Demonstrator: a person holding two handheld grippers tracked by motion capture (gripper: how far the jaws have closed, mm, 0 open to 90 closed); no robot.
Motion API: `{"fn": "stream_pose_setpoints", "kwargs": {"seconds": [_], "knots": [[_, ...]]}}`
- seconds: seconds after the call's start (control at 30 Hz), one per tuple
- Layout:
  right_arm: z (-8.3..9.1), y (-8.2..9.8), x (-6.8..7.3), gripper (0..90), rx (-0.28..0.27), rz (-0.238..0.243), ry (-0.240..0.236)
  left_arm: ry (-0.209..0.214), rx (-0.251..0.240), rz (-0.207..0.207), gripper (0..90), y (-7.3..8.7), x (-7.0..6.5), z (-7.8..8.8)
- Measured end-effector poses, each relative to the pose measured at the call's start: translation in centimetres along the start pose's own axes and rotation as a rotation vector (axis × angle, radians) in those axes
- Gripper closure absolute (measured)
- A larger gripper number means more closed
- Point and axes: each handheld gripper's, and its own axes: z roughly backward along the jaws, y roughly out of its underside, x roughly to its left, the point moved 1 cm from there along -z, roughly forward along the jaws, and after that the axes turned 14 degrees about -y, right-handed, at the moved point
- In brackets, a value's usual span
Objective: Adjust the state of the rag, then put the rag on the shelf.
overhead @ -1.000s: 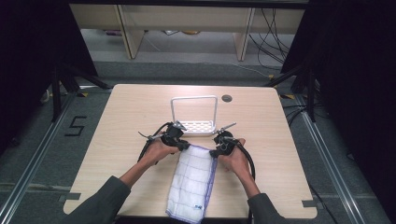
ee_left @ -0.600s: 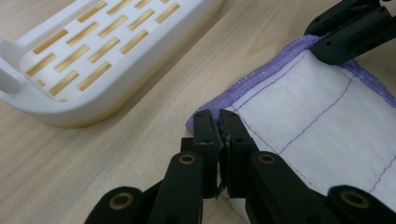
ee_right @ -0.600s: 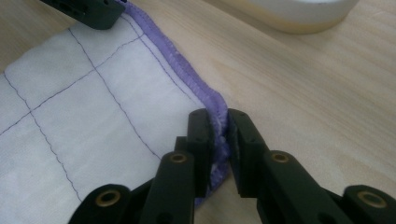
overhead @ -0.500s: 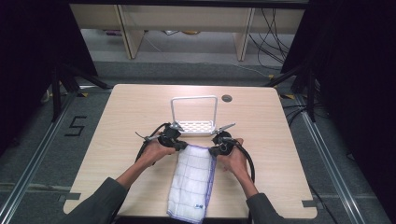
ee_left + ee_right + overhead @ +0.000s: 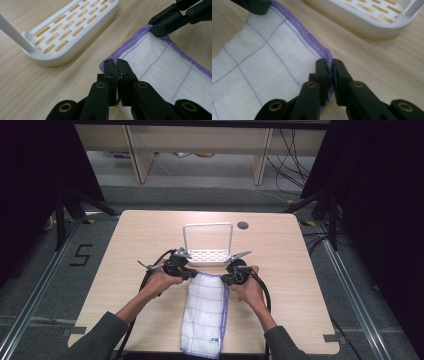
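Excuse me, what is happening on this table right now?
A person holds a gripper in each hand and has pinched the two far corners of a white cloth with a purple edge. The left gripper and the right gripper both have their jaws shut on the hem. The cloth lies on the wooden table, just in front of a white slotted rack.

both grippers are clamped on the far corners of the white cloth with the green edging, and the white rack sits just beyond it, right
Nearly. The edging is purple, not green, as the left gripper view shows. The rest holds: the left gripper and right gripper are each clamped on a far corner of the white cloth, and the white rack sits just beyond it.
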Motion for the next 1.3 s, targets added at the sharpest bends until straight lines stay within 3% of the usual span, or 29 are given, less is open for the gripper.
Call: {"fn": "stream_pose_setpoints", "kwargs": {"seconds": [0.17, 0.3, 0.33, 0.37, 0.5, 0.6, 0.73, 0.83, 0.87, 1.13, 1.23, 1.27, 1.3], "knots": [[0.9, -0.7, 0.7, 84.4, -0.025, 0.000, -0.008, -0.004, -0.027, 0.006, 86.3, -0.1, 0.2, 1.4], [1.4, -1.4, 1.4, 84.6, -0.045, 0.033, 0.001, -0.008, -0.045, 0.007, 86.3, -0.3, 0.4, 2.3], [1.4, -1.5, 1.7, 84.6, -0.059, 0.018, -0.005, -0.006, -0.052, 0.007, 86.3, -0.4, 0.4, 2.5], [1.7, -1.7, 1.8, 84.6, -0.046, 0.022, -0.004, -0.004, -0.059, 0.009, 86.3, -0.5, 0.5, 2.7], [2.4, -2.2, 1.8, 84.7, -0.089, 0.047, -0.015, -0.007, -0.090, 0.027, 86.3, -1.2, 0.4, 3.6], [2.9, -2.5, 1.9, 84.7, -0.119, 0.051, -0.016, -0.005, -0.085, 0.003, 86.3, -1.7, 0.5, 4.1], [3.8, -3.0, 2.1, 84.7, -0.118, 0.083, -0.013, -0.013, -0.092, 0.011, 86.3, -2.3, 0.4, 4.9], [4.3, -3.2, 2.4, 84.8, -0.138, 0.089, -0.013, -0.020, -0.083, -0.018, 86.3, -2.8, 0.4, 5.5], [4.6, -3.2, 2.5, 84.8, -0.117, 0.081, -0.011, -0.017, -0.081, -0.025, 86.2, -2.9, 0.4, 5.6], [7.0, -4.6, 3.5, 84.8, -0.120, 0.106, -0.006, -0.020, -0.130, -0.011, 86.2, -4.2, 0.1, 7.7], [8.1, -5.3, 4.2, 84.9, -0.123, 0.115, 0.000, -0.027, -0.135, -0.034, 86.2, -4.7, 0.1, 8.5], [8.3, -5.6, 4.3, 84.9, -0.147, 0.138, 0.008, -0.029, -0.147, -0.043, 86.2, -5.3, -0.1, 9.4], [8.8, -5.8, 4.6, 84.9, -0.146, 0.115, 0.003, -0.032, -0.151, -0.052, 86.2, -5.6, -0.2, 9.9]]}}
